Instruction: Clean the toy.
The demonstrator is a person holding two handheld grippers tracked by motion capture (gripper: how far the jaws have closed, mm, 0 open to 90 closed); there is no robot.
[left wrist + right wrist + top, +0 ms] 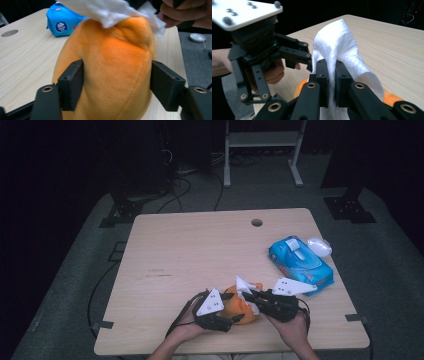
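An orange plush toy (239, 309) sits near the table's front edge between both hands. My left gripper (232, 307) has its two black jaws on either side of the toy (112, 70), and the pads dent its fabric. A white wipe (244, 284) lies draped over the top of the toy. My right gripper (332, 75) is shut on a fold of that wipe (337, 42), with the jaws almost touching. The wipe (112, 10) hangs over the toy's upper end in the left gripper view.
A blue pack of wet wipes (300, 261) lies at the right side of the table (190, 245), with a small white lid-like object (319, 246) beside it at the table's edge. A round cable hole (256, 222) is at the back. Cables and a white frame stand on the floor behind.
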